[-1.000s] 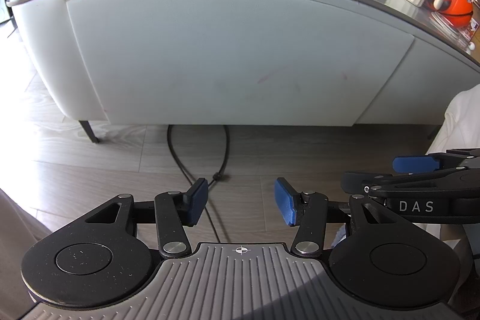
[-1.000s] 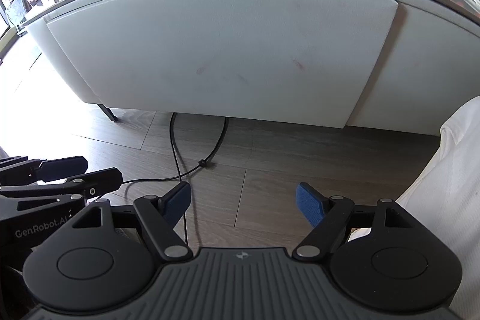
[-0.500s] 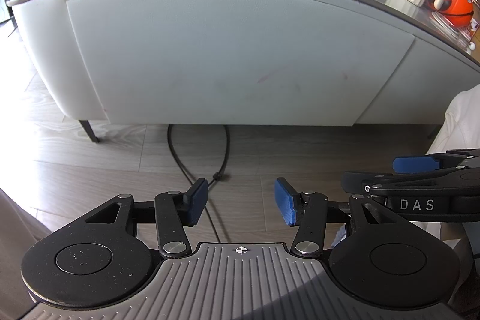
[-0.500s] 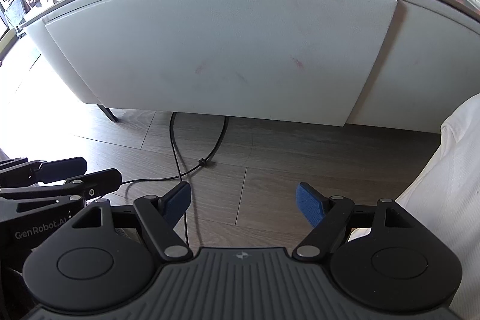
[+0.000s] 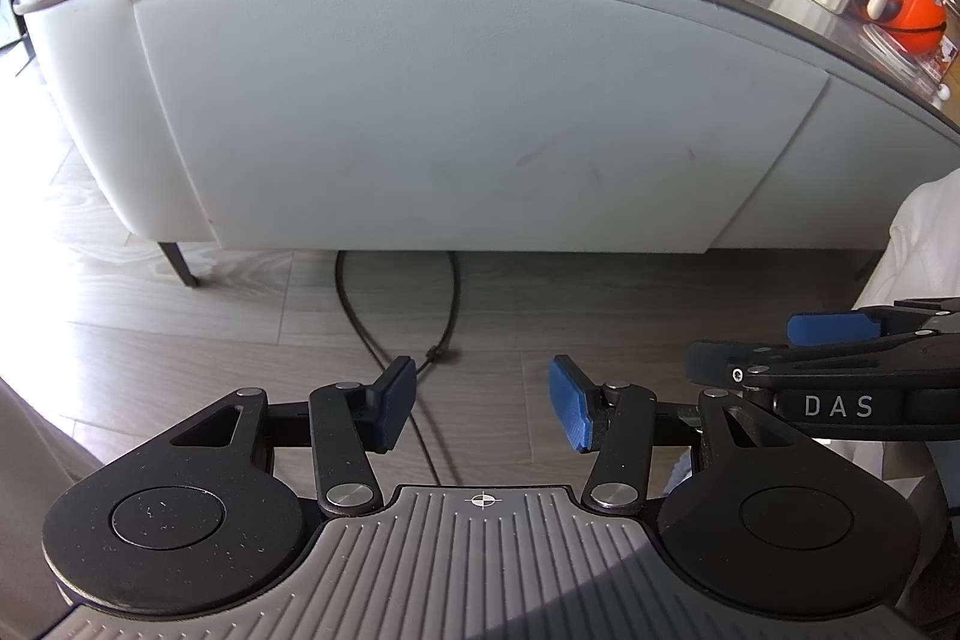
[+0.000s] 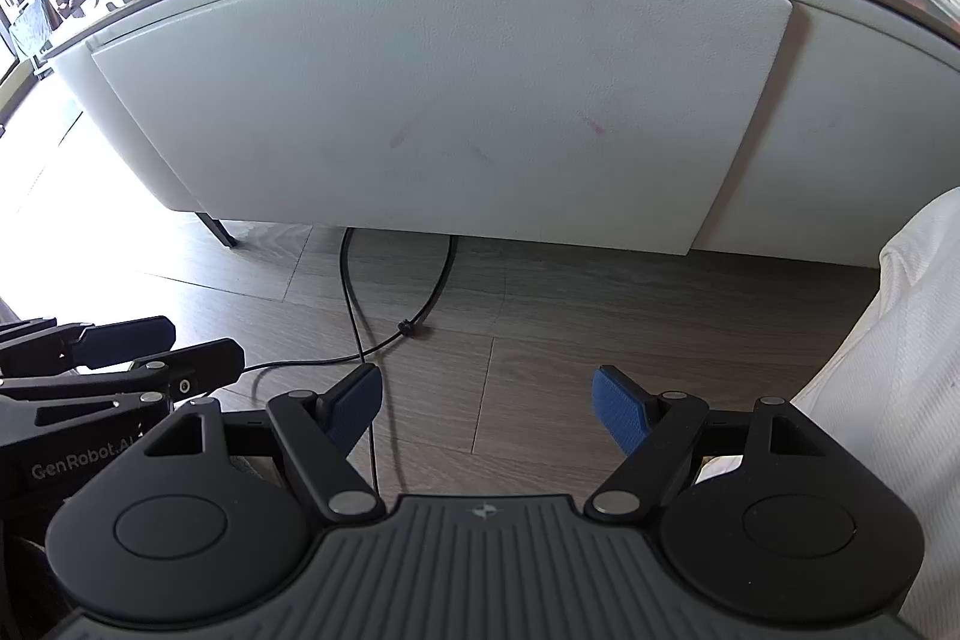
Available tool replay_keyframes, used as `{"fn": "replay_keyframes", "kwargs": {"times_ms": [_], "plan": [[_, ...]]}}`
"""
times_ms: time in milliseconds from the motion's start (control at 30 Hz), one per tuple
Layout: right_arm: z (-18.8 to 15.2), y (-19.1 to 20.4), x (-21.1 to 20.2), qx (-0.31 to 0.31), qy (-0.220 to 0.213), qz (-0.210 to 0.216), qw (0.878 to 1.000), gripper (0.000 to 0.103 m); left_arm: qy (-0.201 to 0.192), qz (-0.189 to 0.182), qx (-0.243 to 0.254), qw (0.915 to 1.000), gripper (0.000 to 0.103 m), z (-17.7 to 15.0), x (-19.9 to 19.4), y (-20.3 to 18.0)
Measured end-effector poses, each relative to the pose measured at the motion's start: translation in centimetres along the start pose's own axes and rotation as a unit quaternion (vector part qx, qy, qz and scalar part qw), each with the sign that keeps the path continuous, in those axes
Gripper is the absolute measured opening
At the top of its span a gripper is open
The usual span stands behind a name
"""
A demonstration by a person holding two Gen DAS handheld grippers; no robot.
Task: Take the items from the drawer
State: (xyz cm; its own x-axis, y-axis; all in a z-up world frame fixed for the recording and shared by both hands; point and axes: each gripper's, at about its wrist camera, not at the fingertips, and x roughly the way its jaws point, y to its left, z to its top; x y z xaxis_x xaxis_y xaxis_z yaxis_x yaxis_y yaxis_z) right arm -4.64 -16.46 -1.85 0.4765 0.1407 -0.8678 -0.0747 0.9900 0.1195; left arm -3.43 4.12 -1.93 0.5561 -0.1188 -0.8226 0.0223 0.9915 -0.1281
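Below table edge, left gripper (image 5: 482, 403) pads parted, empty, over black cable (image 5: 441, 334) on wood floor, closed white drawer front (image 5: 468, 112) ahead, right gripper (image 6: 487, 415) pads wide apart, empty, white cloth (image 6: 888, 352) far right

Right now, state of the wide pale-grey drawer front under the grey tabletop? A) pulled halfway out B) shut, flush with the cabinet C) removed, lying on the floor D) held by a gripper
B: the pale-grey drawer front sits flush in the cabinet, and both the left gripper and right gripper are open and empty over the wooden floor.
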Motion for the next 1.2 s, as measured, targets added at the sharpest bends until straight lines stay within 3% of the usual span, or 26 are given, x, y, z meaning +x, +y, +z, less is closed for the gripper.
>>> {"fn": "replay_keyframes", "kwargs": {"times_ms": [1200], "plan": [[0.0, -0.03, 0.28, 0.003, -0.001, 0.003, 1.0, 0.079, 0.0, 0.002, 0.002, 1.0, 0.054, -0.04, 0.09, 0.2]]}}
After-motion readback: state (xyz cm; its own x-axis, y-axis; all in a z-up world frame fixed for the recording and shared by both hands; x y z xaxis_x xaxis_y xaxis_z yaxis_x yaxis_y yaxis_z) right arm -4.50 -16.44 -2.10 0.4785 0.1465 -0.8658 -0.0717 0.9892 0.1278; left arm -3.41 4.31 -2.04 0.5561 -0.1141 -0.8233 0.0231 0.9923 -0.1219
